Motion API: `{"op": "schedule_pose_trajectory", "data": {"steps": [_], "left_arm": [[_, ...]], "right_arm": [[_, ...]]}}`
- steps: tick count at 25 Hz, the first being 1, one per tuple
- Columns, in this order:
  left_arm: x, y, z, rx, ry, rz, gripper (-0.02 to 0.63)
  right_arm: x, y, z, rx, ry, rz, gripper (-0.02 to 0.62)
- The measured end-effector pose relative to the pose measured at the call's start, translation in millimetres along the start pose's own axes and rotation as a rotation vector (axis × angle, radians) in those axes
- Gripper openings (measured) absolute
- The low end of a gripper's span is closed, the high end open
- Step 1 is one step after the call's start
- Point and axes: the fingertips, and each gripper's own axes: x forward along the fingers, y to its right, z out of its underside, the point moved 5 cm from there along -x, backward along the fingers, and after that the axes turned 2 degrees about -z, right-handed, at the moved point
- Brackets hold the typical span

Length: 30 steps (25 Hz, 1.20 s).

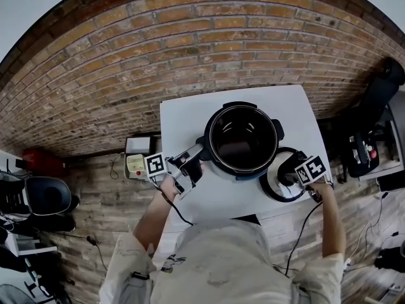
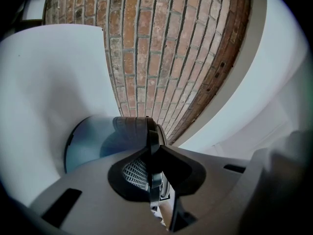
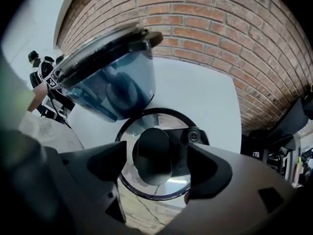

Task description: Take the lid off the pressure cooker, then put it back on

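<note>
The pressure cooker [image 1: 243,138] stands open on the white table [image 1: 183,119], its dark inner pot showing. Its lid [image 1: 281,176] lies flat to the right, at the table's near right edge. My left gripper [image 1: 190,163] is shut on the cooker's left side handle [image 2: 151,151], and the blue-grey cooker body [image 2: 93,141] lies just beyond it. My right gripper [image 3: 156,163] hangs above the lid [image 3: 173,185], pointing steeply down. Its jaws stand wide on either side of the black knob [image 3: 152,155] without touching it. The cooker [image 3: 110,82] rises behind the lid.
A brick wall [image 1: 190,37] backs the table. On the floor to the left lie a pale box [image 1: 138,145] and a red object [image 1: 41,160]. Black equipment [image 1: 373,138] stands close to the table's right side. A cable runs from each gripper toward the person.
</note>
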Motion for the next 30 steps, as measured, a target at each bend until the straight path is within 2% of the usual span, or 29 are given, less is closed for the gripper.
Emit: {"op": "schedule_pose_trajectory", "data": {"steps": [4, 7, 26, 30], "left_arm": [[0, -1, 0, 0.001, 0.001, 0.003, 0.069], [1, 0, 0, 0.001, 0.002, 0.004, 0.069], [0, 0, 1, -0.003, -0.005, 0.007, 0.069], [1, 2, -1, 0.0, -0.004, 0.009, 0.069]], "right_arm": [[-25, 6, -5, 0.03, 0.086, 0.022, 0.396], [-31, 8, -4, 0.036, 0.105, 0.03, 0.396], [-29, 1, -1, 0.003, 0.071, 0.009, 0.396], [-21, -4, -4, -0.049, 0.052, 0.0, 0.396]]}}
